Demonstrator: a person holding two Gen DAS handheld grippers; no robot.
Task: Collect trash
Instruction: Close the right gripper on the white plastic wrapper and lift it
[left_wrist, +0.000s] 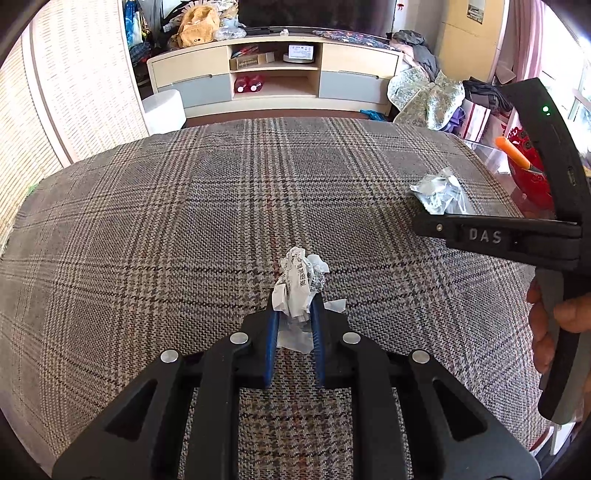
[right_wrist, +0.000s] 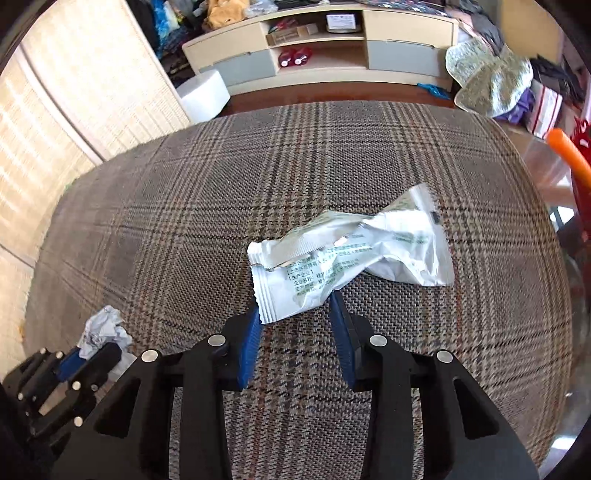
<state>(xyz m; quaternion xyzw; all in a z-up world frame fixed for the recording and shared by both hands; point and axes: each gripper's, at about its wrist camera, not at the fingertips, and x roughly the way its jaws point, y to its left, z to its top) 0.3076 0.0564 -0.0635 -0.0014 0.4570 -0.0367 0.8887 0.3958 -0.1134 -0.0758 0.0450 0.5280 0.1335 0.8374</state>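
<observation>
My left gripper (left_wrist: 295, 314) is shut on a crumpled white paper wrapper (left_wrist: 301, 284) with printed text, held just above the plaid cloth (left_wrist: 184, 221). It also shows in the right wrist view (right_wrist: 103, 328) at lower left, in the left gripper (right_wrist: 88, 354). My right gripper (right_wrist: 295, 314) is open, its blue pads either side of the near end of a silver-white foil packet (right_wrist: 347, 251) lying on the cloth. The same packet (left_wrist: 441, 194) shows in the left wrist view, behind the right gripper's black body (left_wrist: 509, 236).
The plaid cloth covers a wide surface. Beyond it stand a white round stool (left_wrist: 164, 109), a low beige TV cabinet (left_wrist: 273, 70) and heaps of clothes (left_wrist: 424, 96). A red container with an orange handle (left_wrist: 517, 158) sits at the right edge.
</observation>
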